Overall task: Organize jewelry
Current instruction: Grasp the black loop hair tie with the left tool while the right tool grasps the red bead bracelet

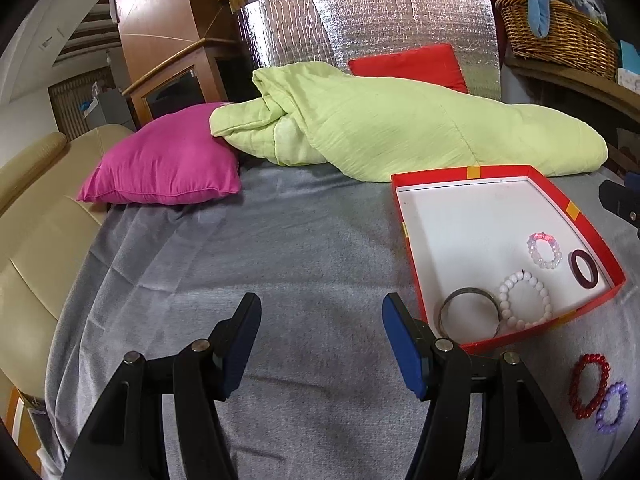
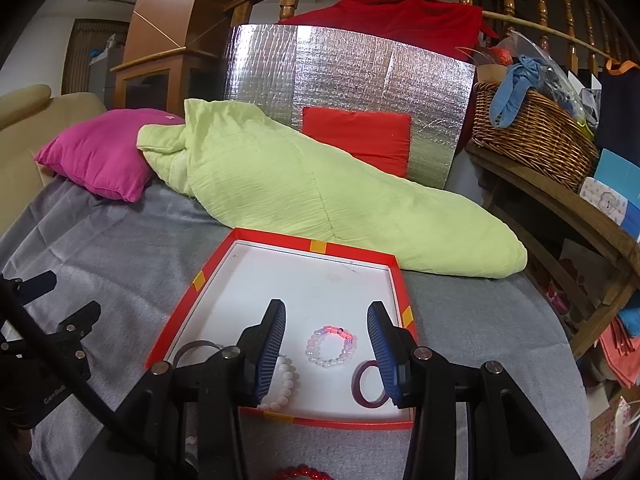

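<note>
A red tray [image 1: 554, 196] with a white floor lies on the grey bedcover. In it are a pink-and-clear bead bracelet [image 1: 543, 251], a dark maroon bangle [image 1: 583, 270], a white bead bracelet [image 1: 525, 299] and a metal bangle [image 1: 469, 312]. A red bead bracelet [image 1: 589, 385] and a purple one [image 1: 611, 406] lie on the cover outside the tray. My left gripper [image 1: 320, 344] is open and empty, left of the tray. My right gripper [image 2: 326, 350] is open and empty above the tray [image 2: 200, 276], with the pink-and-clear bracelet [image 2: 330, 346] between its fingers in view.
A light green quilt [image 1: 380, 132] and a magenta pillow [image 1: 168, 160] lie behind the tray. A silver foil panel [image 2: 348, 80] and a red cushion [image 2: 358, 136] stand at the back. A wicker basket [image 2: 532, 132] sits on a wooden shelf to the right. A beige sofa [image 1: 32, 216] is to the left.
</note>
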`<state>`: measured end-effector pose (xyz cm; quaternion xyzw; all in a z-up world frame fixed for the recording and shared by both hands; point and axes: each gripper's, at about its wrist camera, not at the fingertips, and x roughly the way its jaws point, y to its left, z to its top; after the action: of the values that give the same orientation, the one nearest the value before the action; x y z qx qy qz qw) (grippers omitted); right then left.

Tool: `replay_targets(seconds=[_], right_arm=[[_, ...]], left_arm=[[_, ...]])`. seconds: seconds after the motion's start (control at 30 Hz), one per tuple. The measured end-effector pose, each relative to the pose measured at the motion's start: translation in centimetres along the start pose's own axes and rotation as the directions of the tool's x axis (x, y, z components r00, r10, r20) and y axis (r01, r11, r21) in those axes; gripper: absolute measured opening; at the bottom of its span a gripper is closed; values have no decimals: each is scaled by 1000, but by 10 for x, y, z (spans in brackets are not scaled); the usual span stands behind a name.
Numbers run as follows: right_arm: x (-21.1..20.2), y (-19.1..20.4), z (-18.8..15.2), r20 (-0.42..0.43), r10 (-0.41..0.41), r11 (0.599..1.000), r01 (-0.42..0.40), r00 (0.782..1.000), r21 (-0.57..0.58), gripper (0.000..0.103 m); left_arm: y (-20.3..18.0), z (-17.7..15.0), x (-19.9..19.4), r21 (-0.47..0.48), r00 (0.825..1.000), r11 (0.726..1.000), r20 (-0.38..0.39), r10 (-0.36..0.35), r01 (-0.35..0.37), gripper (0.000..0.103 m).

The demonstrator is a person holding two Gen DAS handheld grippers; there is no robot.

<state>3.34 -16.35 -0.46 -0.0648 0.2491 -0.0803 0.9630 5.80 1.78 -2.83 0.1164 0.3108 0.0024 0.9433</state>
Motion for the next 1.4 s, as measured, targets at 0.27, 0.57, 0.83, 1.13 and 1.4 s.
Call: replay_targets(seconds=[0.27,0.57,0.83,1.13,1.4], right_arm=[[-3,5,-2,0,8,1000,-8,1000,-3,47],[-6,9,-4,-1,7,1000,-7,1000,-9,47],[-10,-1,-7,-20,57,998,-57,998,23,47],[15,-69,-47,-246,347,932,-303,905,200,53],[35,-77,-86,-399,397,917,-340,827,208,52]], left_arm=[[3,-5,-7,24,1000,1000,8,6,-6,64],[3,-7,-11,32,1000,999,13,9,-10,64],[-3,-16,-17,57,999,997,-15,-43,44,64],[-24,-38,-15,100,963,966,-153,-221,238,64],[-51,-51,-12,147,914,922,-256,-314,358,64]])
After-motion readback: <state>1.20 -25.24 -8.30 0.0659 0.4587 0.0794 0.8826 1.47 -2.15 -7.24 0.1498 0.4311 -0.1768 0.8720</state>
